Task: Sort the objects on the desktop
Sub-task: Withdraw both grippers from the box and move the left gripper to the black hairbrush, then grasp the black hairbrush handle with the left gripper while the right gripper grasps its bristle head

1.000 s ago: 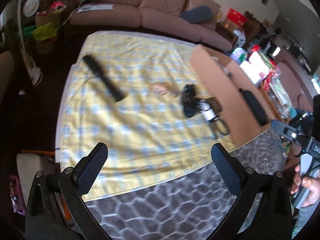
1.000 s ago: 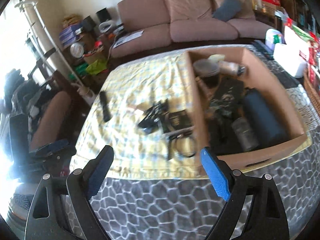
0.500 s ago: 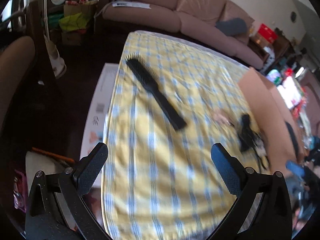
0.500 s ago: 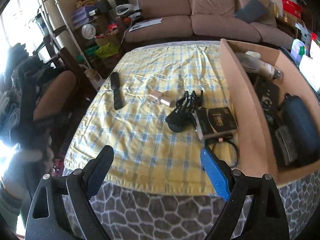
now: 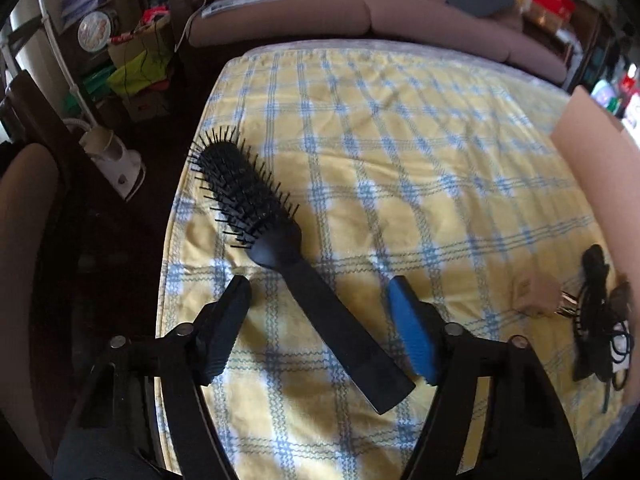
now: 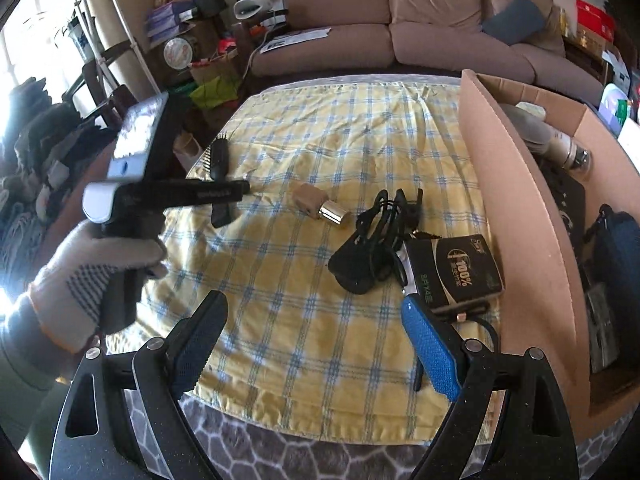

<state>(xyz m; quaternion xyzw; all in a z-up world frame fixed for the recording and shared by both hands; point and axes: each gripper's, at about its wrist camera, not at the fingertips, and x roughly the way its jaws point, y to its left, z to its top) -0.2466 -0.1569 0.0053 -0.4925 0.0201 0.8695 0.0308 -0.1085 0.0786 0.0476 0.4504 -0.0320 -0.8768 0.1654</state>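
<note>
A black hairbrush (image 5: pixel 280 240) lies on the yellow checked cloth (image 5: pixel 400 160) near its left edge, bristles up. My left gripper (image 5: pixel 316 300) is low over it and its jaws are closing. The brush handle runs between the fingers (image 5: pixel 412 336), and the pads do not press on it. In the right wrist view the hairbrush (image 6: pixel 220 156) is partly hidden behind the left gripper (image 6: pixel 236 191), which a gloved hand (image 6: pixel 96 272) holds. My right gripper (image 6: pixel 312 312) stands open above the cloth's near part with nothing between its fingers.
A beige bottle with a gold cap (image 6: pixel 318 206), a black cable bundle (image 6: pixel 372 248) and a black box with a printed label (image 6: pixel 456 274) lie mid-cloth. A cardboard box (image 6: pixel 516 208) holding several items stands at the right. A sofa (image 6: pixel 400 32) and floor clutter lie beyond.
The left gripper swung left and came down over the hairbrush, and its jaws have narrowed around the handle. The right gripper sank and drew closer to the cloth, still wide open.
</note>
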